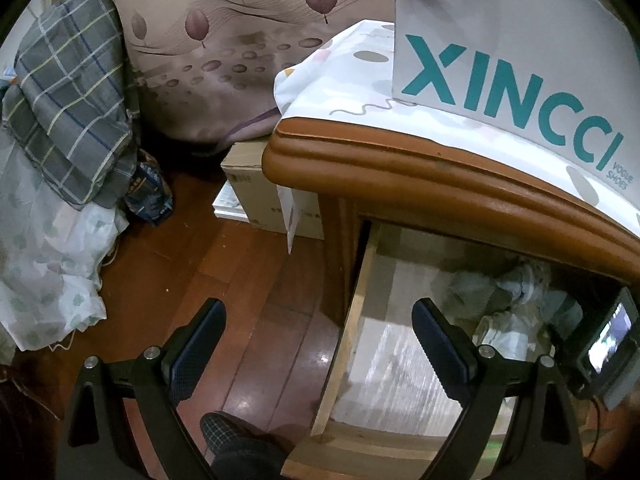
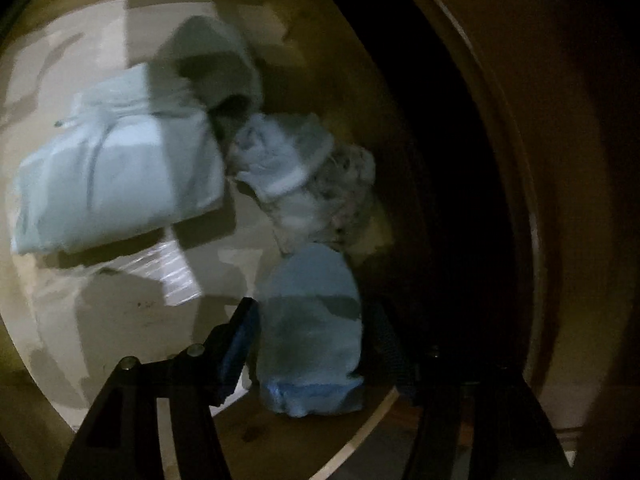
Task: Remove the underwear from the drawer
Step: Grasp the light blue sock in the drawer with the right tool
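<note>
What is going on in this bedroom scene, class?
A person with tongs in each hand is fetching underwear from an open drawer. The right tongs are down inside it, straddling a folded blue piece; whether they grip it is unclear. The left tongs hang wide open and empty above the drawer's edge.

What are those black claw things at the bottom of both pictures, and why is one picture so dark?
The claws are the fingers of two grabbing tools, and a person holds one in each hand. Each tool has a little camera looking along its fingers.

The bright picture comes from the left gripper. Its fingers are spread wide with nothing between them, above the open drawer and the wooden floor.

The dark picture comes from the right gripper, which is down inside the drawer, where little light reaches. A rolled blue piece of underwear sits between its fingers. It is too blurry to tell if they squeeze it. More folded clothes lie behind.
</note>
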Demonstrator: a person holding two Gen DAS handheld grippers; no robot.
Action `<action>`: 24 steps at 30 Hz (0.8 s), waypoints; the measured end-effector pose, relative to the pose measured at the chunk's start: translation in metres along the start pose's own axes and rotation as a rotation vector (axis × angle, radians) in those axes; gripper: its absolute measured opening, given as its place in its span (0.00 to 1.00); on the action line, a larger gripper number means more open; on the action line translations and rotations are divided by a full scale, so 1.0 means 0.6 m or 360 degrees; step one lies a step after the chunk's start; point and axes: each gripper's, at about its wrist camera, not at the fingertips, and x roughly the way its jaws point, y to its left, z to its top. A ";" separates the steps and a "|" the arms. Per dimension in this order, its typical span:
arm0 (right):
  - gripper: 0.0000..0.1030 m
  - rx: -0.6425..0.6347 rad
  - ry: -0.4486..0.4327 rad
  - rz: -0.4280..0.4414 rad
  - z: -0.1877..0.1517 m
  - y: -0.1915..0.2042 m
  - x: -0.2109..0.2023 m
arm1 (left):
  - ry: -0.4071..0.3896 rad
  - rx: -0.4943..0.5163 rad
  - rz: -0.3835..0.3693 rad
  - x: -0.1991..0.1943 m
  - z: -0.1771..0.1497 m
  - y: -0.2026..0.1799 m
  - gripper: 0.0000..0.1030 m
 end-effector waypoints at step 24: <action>0.46 0.0183 -0.0047 0.0538 0.020 -0.008 0.021 | 0.0042 0.0085 -0.0014 0.008 -0.008 -0.021 0.90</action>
